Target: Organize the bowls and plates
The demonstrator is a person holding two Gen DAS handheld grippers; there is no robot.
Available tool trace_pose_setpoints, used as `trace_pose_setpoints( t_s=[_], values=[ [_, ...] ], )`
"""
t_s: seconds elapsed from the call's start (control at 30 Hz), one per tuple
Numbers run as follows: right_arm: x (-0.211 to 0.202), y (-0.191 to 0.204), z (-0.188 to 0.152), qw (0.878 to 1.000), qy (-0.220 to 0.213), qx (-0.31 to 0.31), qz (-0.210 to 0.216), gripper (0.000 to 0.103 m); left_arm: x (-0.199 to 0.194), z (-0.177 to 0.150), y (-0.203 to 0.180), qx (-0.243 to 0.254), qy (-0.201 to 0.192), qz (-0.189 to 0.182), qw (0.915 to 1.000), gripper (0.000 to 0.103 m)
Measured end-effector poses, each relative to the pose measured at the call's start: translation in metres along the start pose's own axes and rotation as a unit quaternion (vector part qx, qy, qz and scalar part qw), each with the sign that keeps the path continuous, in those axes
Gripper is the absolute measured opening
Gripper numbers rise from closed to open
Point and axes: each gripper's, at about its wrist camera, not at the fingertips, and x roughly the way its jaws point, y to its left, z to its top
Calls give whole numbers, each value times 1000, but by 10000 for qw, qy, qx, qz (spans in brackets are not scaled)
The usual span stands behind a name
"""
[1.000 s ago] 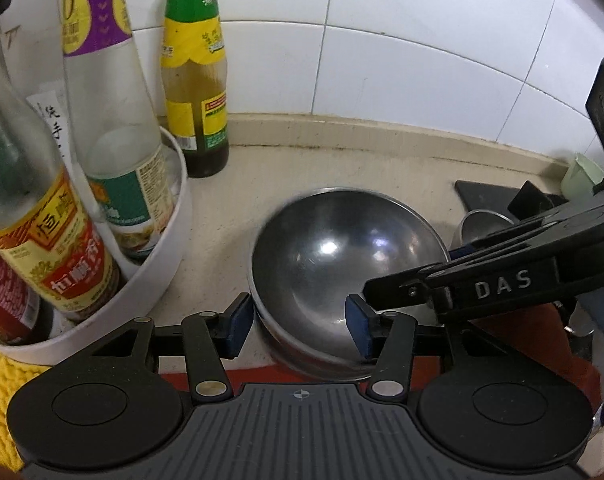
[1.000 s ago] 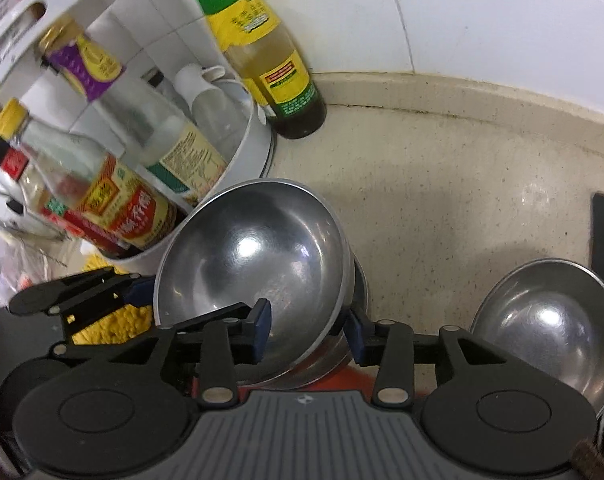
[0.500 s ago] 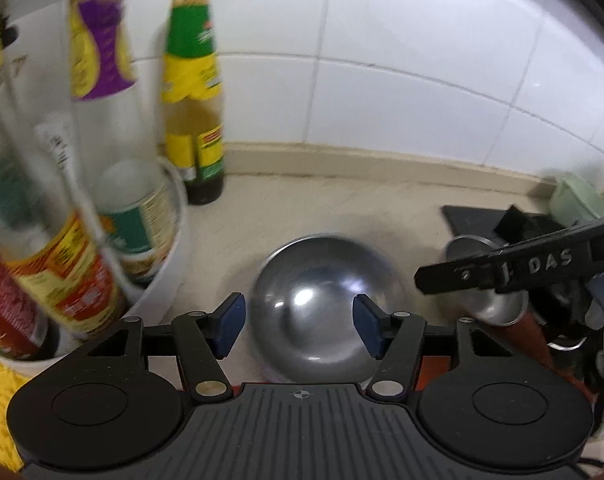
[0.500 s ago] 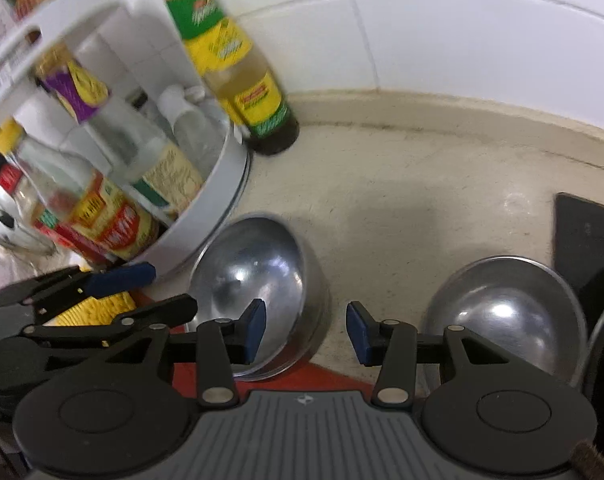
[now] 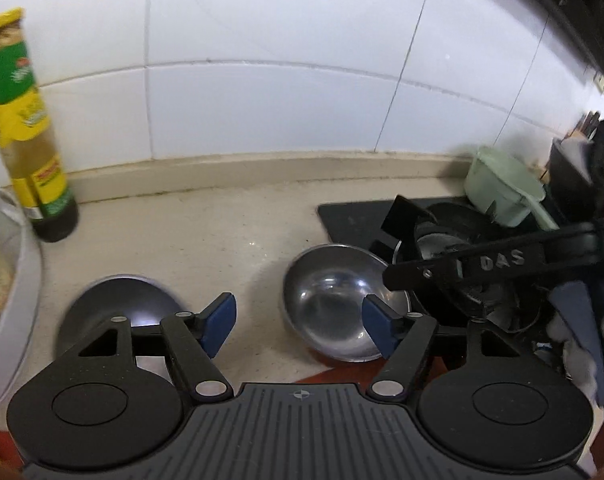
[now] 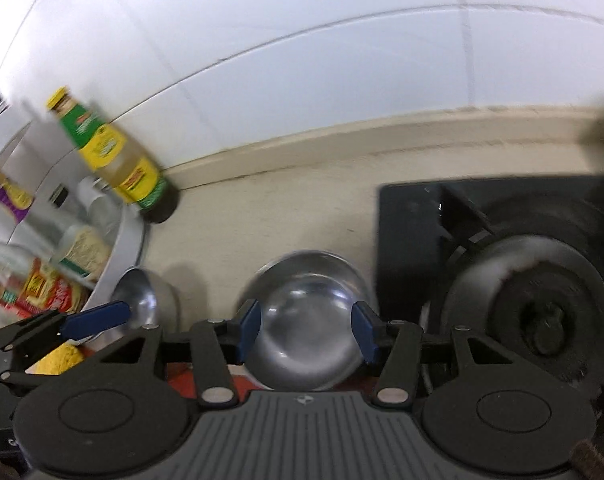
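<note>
Two steel bowls sit on the beige counter. The left bowl [image 5: 118, 308] lies beside the white bottle rack; it also shows in the right wrist view [image 6: 142, 300]. The right bowl [image 5: 338, 300] sits by the stove edge and shows centred in the right wrist view [image 6: 306, 320]. My left gripper [image 5: 298, 324] is open and empty, hovering between the two bowls. My right gripper [image 6: 306, 332] is open and empty, its blue pads either side of the right bowl, above it.
A white round rack [image 6: 130, 240] with several sauce bottles stands at the left, a green-labelled bottle [image 5: 26, 128] beside it by the tiled wall. A black gas stove [image 6: 502, 264] with burner is at the right, a pale green container [image 5: 502, 188] behind it.
Both grippers have swung right, away from the left bowl. The right gripper, earlier around the left bowl's rim, let go and now hovers over the right bowl.
</note>
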Motion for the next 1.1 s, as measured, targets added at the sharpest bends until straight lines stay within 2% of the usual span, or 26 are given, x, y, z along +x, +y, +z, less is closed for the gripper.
trace_pose_setpoints(
  t_s=[0.23, 0.4, 0.87, 1.1],
  values=[
    [3, -30, -8, 9990, -3, 437, 101, 47, 33, -7, -14, 62, 346, -78, 9994, 76],
    [21, -29, -2, 9989, 58, 390, 272, 47, 49, -8, -14, -59, 475, -61, 9988, 73],
    [55, -38, 13, 9980, 355, 349, 382, 49, 70, -5, -8, -53, 541, 39, 9985, 71],
    [56, -34, 14, 9984, 356, 238, 363, 49, 77, -6, -11, 104, 553, 181, 9983, 72]
  ],
)
